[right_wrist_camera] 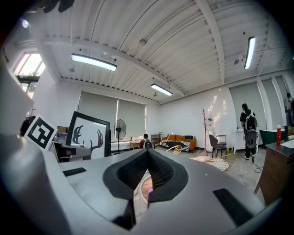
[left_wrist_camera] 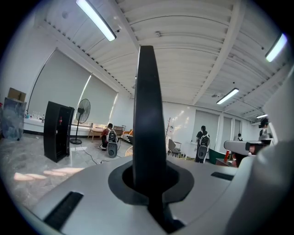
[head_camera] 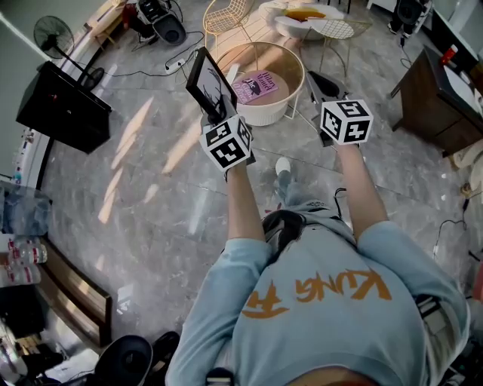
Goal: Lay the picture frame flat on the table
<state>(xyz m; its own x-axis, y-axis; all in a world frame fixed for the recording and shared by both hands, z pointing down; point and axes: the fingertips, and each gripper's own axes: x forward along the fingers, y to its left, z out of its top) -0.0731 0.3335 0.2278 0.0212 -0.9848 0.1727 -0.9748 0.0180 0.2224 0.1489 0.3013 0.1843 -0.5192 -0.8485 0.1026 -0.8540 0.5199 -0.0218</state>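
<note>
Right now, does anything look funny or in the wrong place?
The black picture frame with an antler print hangs tilted in the air, clamped in the left hand-held gripper, instead of lying flat on the round white table.

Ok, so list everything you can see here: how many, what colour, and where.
picture frame: one, black, held upright above the floor
round table: one, white base, ahead of the person
book: one, pink, lying flat on the table
cabinet: one, black, on the floor at the left
fan: one, black, beyond the cabinet
wire chair: one, pale gold, beyond the table
desk: one, brown, at the right
shirt: one, light blue, on the person
left gripper: one, grey, shut on the frame's edge
right gripper: one, grey, shut, empty
</note>
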